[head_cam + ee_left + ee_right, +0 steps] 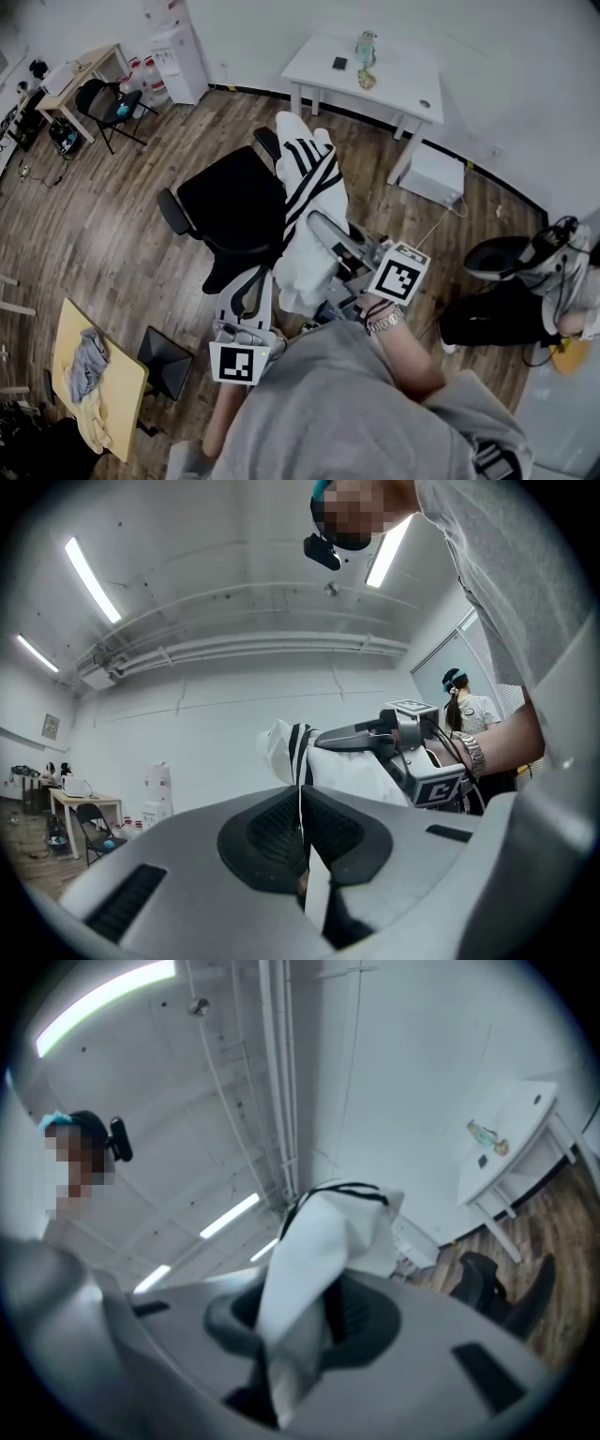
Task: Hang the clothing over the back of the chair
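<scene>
The white soft garment with black stripes (305, 202) looks light and limp to me. I think it will fold and slip easily, so it is best to hold it by the cloth edge at two points set apart. My left gripper (302, 822) is closed on a thin white edge of it. My right gripper (298, 1321) is closed on a thicker fold. The garment hangs in the air between them, above the right side of the black padded office chair (230, 211), not yet over the back.
</scene>
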Action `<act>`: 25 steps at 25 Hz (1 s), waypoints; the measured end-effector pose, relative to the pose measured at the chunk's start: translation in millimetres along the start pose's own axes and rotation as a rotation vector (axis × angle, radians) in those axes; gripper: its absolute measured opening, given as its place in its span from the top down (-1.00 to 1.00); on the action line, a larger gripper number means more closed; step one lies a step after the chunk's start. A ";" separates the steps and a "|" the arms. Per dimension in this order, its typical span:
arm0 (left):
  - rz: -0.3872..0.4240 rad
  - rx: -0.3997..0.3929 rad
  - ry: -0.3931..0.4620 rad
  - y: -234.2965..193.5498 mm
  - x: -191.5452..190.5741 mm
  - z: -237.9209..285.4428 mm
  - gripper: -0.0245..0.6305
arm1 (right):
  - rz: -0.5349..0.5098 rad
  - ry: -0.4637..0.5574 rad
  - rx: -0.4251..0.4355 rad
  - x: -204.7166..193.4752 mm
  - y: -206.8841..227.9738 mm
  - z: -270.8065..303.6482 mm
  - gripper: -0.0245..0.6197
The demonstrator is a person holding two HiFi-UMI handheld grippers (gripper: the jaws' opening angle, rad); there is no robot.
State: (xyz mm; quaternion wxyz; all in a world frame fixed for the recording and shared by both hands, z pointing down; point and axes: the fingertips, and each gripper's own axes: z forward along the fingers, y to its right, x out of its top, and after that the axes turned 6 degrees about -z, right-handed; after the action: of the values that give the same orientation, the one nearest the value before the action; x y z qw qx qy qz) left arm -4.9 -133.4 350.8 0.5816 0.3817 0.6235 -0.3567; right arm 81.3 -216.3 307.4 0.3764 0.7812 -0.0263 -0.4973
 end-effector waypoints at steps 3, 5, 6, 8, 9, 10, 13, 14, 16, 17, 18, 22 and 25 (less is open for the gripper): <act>-0.003 0.007 0.007 -14.8 0.9 5.1 0.80 | -0.002 -0.009 -0.005 -1.9 6.2 12.4 0.57; -0.004 0.009 0.002 -15.5 0.3 4.6 0.80 | -0.005 -0.013 -0.006 -2.5 7.4 12.8 0.57; -0.004 0.009 -0.003 -15.1 -0.5 4.1 0.80 | -0.007 -0.014 -0.006 -2.2 7.5 12.7 0.57; -0.008 0.008 -0.007 -14.9 -2.1 3.4 0.80 | -0.010 -0.013 -0.011 -1.9 8.4 12.7 0.57; -0.010 0.007 -0.007 -15.2 -2.8 3.5 0.80 | -0.012 -0.014 -0.013 -2.2 9.1 13.0 0.57; -0.010 0.005 -0.008 -16.1 -3.7 3.9 0.80 | -0.013 -0.014 -0.016 -2.7 10.0 13.8 0.57; -0.008 -0.004 -0.016 -21.2 -5.7 6.1 0.80 | -0.013 -0.020 -0.025 -4.6 12.9 20.2 0.57; -0.011 -0.006 -0.018 -21.2 -5.8 6.7 0.80 | -0.013 -0.023 -0.028 -4.9 13.5 20.9 0.57; -0.016 -0.009 -0.018 -16.9 -5.9 7.1 0.80 | -0.014 -0.025 -0.033 -4.4 14.1 17.0 0.57; -0.017 -0.011 -0.018 -14.6 -6.4 6.9 0.80 | -0.016 -0.026 -0.034 -4.0 14.2 15.0 0.57; -0.018 -0.012 -0.021 -14.3 -7.3 6.5 0.80 | -0.018 -0.026 -0.037 -4.1 14.5 14.9 0.57; -0.039 -0.015 -0.034 -35.1 -13.1 7.9 0.80 | -0.024 -0.037 -0.058 -9.3 21.8 35.6 0.56; -0.051 -0.013 -0.040 -60.6 -16.0 6.3 0.80 | -0.025 -0.045 -0.074 -17.2 25.9 60.2 0.56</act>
State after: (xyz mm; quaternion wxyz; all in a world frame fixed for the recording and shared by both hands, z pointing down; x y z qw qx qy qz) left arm -55.5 -167.5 366.3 0.5871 0.3548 0.6234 -0.3751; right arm 33.3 -261.6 323.0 0.3980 0.7557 -0.0066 -0.5200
